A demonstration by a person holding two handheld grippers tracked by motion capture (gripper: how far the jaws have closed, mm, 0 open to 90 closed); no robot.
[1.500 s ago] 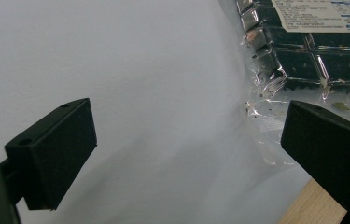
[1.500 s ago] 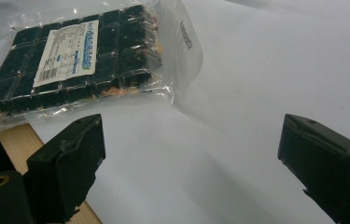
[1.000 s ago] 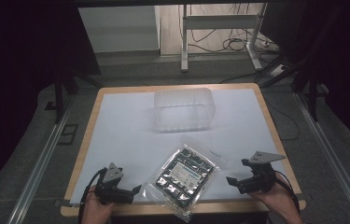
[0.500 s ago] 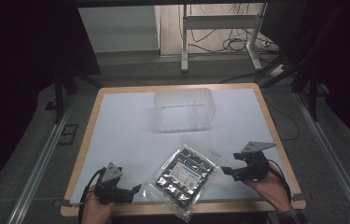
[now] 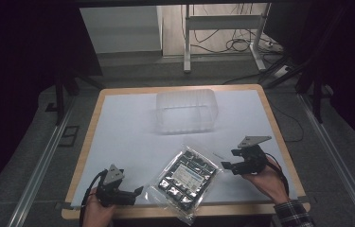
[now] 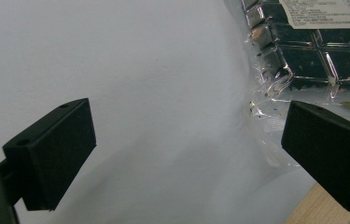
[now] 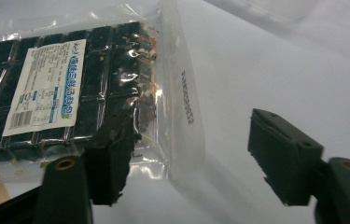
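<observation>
Clear plastic bag (image 5: 183,182) of dark tray cells: lying near table's front edge.
Right gripper (image 5: 226,160): jaws closing, nothing pinched; film edge risks slipping out.
Left gripper (image 5: 140,191): gaping open, holding nothing.

My own forearms run off the bottom edge of the high view. The packet (image 5: 184,177) is cut by my left gripper view's top edge, and its label (image 7: 46,86) print is too small to read.
</observation>
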